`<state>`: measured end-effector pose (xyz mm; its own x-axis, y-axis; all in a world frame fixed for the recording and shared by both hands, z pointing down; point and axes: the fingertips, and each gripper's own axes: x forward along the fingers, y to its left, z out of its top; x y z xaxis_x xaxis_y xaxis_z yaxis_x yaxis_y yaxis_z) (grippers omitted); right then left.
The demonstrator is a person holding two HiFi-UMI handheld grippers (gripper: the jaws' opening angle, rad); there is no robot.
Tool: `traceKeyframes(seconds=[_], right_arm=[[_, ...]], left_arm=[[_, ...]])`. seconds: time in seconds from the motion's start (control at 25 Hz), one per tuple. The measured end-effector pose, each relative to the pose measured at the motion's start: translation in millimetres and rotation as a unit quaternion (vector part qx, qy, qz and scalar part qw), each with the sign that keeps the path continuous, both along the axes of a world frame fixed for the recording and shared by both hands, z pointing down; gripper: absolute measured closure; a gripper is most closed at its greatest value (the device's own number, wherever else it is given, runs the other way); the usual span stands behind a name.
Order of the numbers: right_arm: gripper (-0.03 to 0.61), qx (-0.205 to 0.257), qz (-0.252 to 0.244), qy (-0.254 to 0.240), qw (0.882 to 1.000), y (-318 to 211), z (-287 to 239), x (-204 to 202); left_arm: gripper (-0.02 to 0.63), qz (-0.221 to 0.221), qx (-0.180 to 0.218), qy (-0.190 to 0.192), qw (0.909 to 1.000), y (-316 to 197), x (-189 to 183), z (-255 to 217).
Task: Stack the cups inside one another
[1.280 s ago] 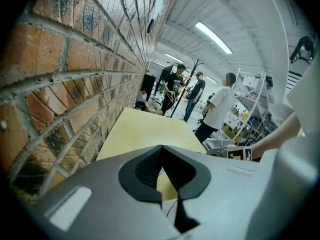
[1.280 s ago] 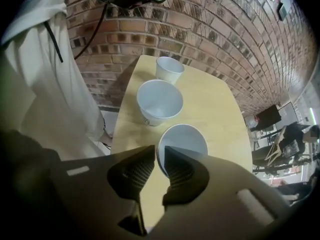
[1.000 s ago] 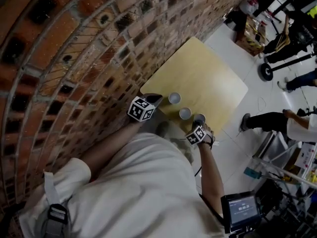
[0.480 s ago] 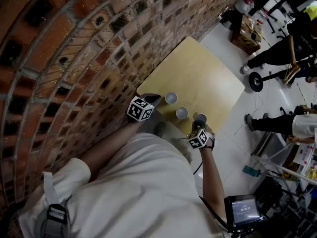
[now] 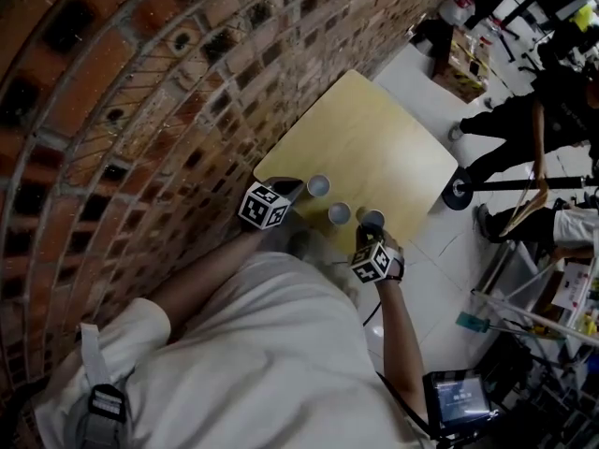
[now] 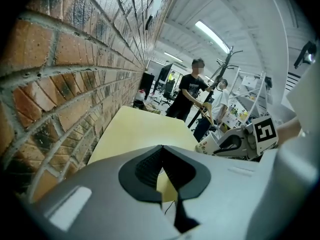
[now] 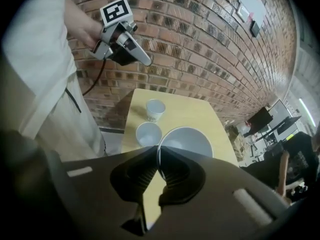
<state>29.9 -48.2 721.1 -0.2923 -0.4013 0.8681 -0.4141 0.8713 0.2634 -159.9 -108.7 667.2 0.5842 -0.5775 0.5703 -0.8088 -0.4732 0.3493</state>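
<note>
Three white paper cups are in play over a yellow table (image 5: 374,148). Two stand near its front edge: one (image 5: 318,186) (image 7: 155,109) closer to the brick wall, one (image 5: 339,213) (image 7: 149,133) in the middle. My right gripper (image 7: 158,146) (image 5: 372,234) is shut on the rim of the third cup (image 7: 186,140) (image 5: 372,219) and holds it in the air just right of the middle cup. In the left gripper view that cup (image 6: 206,145) shows tilted in the right gripper. My left gripper (image 6: 161,146) (image 5: 288,188) hovers by the table's near-left corner, shut and empty.
A brick wall (image 5: 140,92) runs along the table's left side. People (image 6: 192,94) stand on the white floor beyond the table, among stands and equipment (image 5: 510,190). A small screen (image 5: 459,400) hangs at my right side.
My right gripper has risen with the cup, lifting it off the table and a little toward the middle cup. The left gripper has stayed put. People behind the table have walked.
</note>
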Motion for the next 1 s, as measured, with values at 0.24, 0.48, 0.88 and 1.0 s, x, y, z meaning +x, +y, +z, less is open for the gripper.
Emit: traceKeyframes(seconds=[0.24, 0.48, 0.88, 1.0], right_arm=[[0.565, -0.024, -0.022, -0.02, 0.999, 6, -9, -23], [0.565, -0.045, -0.043, -0.022, 0.998, 8, -2, -44], [0.565, -0.091, -0.056, -0.001, 0.994, 14, 37, -66], [0.565, -0.098, -0.055, 0.011, 0.994, 14, 47, -66]], left_arm=[[0.594, -0.005, 0.0, 0.0, 1.0, 2, 2, -1], [0.594, -0.01, 0.001, -0.002, 0.9999, 5, 0, -2], [0.594, -0.017, 0.003, -0.006, 0.9998, 12, -8, -2], [0.594, -0.02, 0.003, -0.005, 0.9998, 13, -12, -3]])
